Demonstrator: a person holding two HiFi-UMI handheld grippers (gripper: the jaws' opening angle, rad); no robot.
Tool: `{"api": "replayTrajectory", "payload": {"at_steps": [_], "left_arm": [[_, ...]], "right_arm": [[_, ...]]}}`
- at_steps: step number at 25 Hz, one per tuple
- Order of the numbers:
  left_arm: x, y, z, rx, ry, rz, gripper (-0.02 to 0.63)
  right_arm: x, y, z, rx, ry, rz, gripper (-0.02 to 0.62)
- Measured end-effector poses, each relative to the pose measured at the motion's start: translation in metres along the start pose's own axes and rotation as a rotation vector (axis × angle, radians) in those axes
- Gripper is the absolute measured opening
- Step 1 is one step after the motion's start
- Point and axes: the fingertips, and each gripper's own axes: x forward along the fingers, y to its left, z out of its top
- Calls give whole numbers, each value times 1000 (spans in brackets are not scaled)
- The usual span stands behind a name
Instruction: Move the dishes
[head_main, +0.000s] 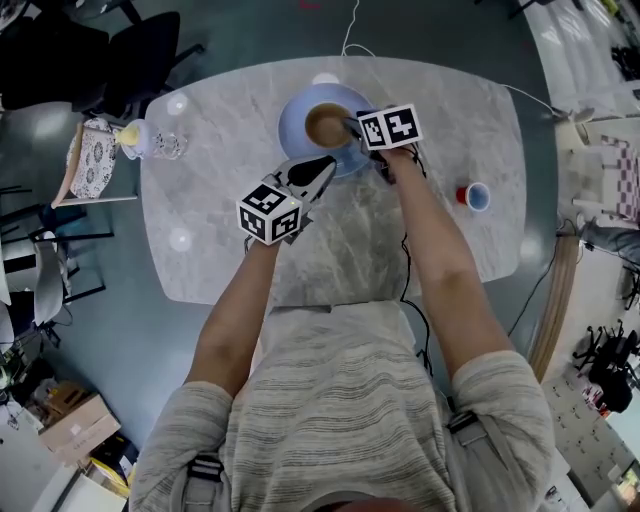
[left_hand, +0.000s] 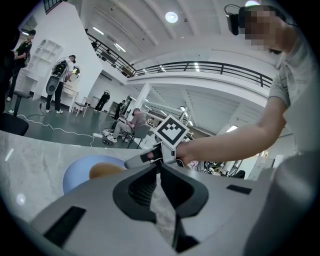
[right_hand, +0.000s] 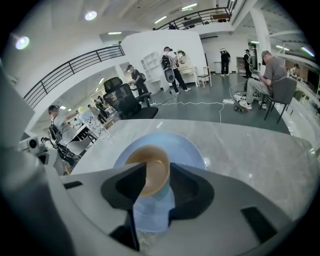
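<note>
A brown bowl (right_hand: 156, 162) sits on a blue plate (head_main: 297, 140) at the middle of the marble desk (head_main: 220, 200), its near rim between the wide-spread jaws of the right tongs (head_main: 350, 125), which grip nothing. The left tongs (head_main: 322, 172) hover just beside the plate's near edge, shut and empty. The likely hazard is a snag. If the right tongs pull away at a slant, a jaw could hook the rim and tip the bowl or skid it across the plate. A drift by the left tongs could also shove the plate. The marker cube hides the right jaw tips from above, so any contact with the rim is unclear. The tongs' bodies cover the plate's near edge in both gripper views.
</note>
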Motion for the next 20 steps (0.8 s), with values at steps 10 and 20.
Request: {"api": "replayTrajectory", "payload": {"at_steps": [10,20], "left_arm": [[34,-50,-11,27,39,-60,23],[72,-113,-30,42,78,-135,22]], "right_arm": [[-68,23,-23,-80,-94,68,161],[-138,2,-71,-75,-137,39,161]]}}
